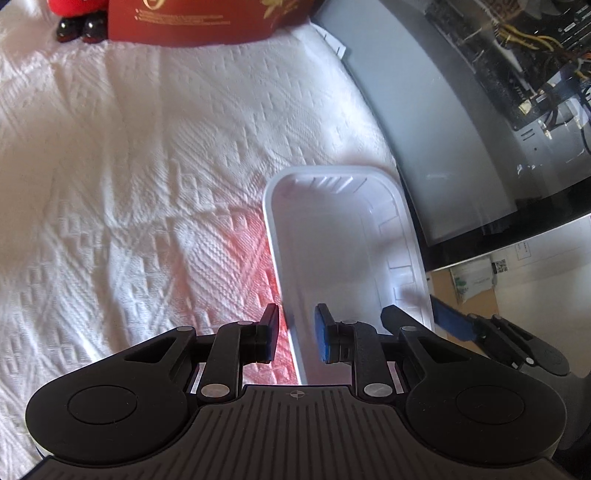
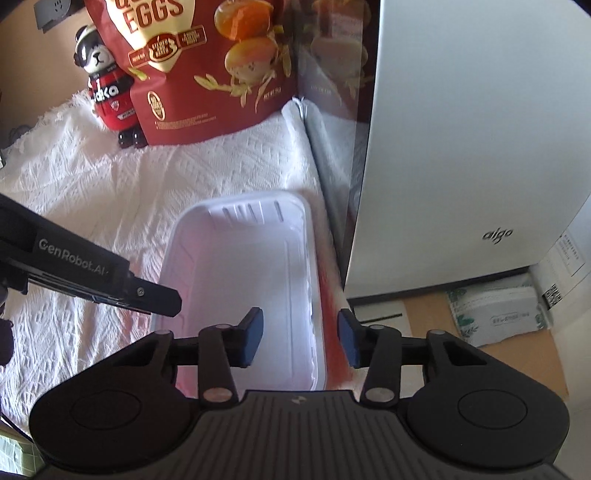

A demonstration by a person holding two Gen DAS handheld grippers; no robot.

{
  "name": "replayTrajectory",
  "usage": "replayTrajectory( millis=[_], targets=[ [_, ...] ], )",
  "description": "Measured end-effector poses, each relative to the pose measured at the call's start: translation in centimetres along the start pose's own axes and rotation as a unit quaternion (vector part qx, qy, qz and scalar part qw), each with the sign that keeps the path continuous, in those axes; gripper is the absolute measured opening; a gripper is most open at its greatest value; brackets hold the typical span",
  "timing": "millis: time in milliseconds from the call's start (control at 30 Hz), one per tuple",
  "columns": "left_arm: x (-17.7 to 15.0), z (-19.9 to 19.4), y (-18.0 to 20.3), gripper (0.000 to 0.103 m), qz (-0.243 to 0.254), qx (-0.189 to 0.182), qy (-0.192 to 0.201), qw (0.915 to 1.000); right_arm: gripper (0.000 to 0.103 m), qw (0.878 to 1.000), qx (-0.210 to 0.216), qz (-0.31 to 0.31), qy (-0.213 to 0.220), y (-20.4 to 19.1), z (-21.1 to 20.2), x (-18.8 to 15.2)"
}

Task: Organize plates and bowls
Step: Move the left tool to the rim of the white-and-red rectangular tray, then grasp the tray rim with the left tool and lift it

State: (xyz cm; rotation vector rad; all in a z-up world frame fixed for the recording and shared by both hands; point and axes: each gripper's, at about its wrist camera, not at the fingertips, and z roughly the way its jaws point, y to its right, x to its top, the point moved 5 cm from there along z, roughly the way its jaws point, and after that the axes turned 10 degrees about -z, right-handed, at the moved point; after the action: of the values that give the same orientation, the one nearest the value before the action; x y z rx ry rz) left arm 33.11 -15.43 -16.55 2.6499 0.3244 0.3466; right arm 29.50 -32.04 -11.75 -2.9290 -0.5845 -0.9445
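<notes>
A white rectangular plastic tray lies empty on a white textured cloth, close to a computer case. My left gripper straddles the tray's left rim near its front corner. Its jaws are open, with a small gap on each side of the rim. My right gripper straddles the right rim, one finger inside the tray and one outside, and its pads do not touch the wall. The right gripper also shows at the tray's right edge in the left wrist view. The left gripper's finger reaches in from the left.
A red snack bag and a bear figurine stand at the back of the cloth. A white computer case with a glass side borders the tray's right side. A tissue pack lies beyond it.
</notes>
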Motion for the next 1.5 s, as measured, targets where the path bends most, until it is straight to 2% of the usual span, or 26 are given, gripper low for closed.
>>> replayTrajectory(
  millis=[100, 200, 433, 567, 767, 933, 1067, 1233, 1367, 1500],
  targets=[
    [-0.2, 0.3, 0.0, 0.022, -0.002, 0.003, 0.002, 1.0000, 0.027, 1.000, 0.008, -0.001, -0.009, -0.1, 0.7, -0.2],
    [-0.4, -0.4, -0.5, 0.021, 0.002, 0.010, 0.013, 0.9999, 0.022, 1.000, 0.010, -0.004, -0.011, -0.4, 0.8, -0.1],
    [-0.5, -4.4, -5.2, 0.021, -0.039, 0.026, 0.045, 0.9979, 0.021, 0.999, 0.048, -0.014, 0.004, -3.2, -0.2, 1.0],
    [-0.8, -7.4, -9.8, 0.021, -0.082, 0.048, 0.070, 0.9930, 0.021, 0.995, 0.091, -0.032, 0.004, -7.1, -0.1, 1.6],
    [-1.3, -11.1, -16.8, 0.021, -0.152, 0.077, 0.104, 0.9799, 0.021, 0.984, 0.159, -0.078, -0.005, -14.9, 0.6, 2.3],
    [-1.6, -12.7, -20.6, 0.021, -0.184, 0.089, 0.113, 0.9723, 0.021, 0.974, 0.194, -0.117, -0.017, -20.4, 1.3, 3.0],
    [-1.6, -12.4, -21.6, 0.020, -0.184, 0.086, 0.101, 0.9739, 0.023, 0.969, 0.207, -0.128, -0.031, -22.5, 1.8, 3.1],
    [-1.7, -11.3, -21.5, 0.020, -0.166, 0.084, 0.086, 0.9788, 0.023, 0.972, 0.210, -0.097, -0.051, -22.6, 3.1, 3.5],
    [-1.3, -11.3, -21.2, 0.020, -0.144, 0.091, 0.089, 0.9813, 0.024, 0.973, 0.207, -0.076, -0.073, -22.6, 4.8, 3.3],
    [-1.1, -12.1, -20.4, 0.020, -0.133, 0.086, 0.103, 0.9820, 0.024, 0.974, 0.201, -0.077, -0.067, -22.6, 4.7, 4.0]
  ],
)
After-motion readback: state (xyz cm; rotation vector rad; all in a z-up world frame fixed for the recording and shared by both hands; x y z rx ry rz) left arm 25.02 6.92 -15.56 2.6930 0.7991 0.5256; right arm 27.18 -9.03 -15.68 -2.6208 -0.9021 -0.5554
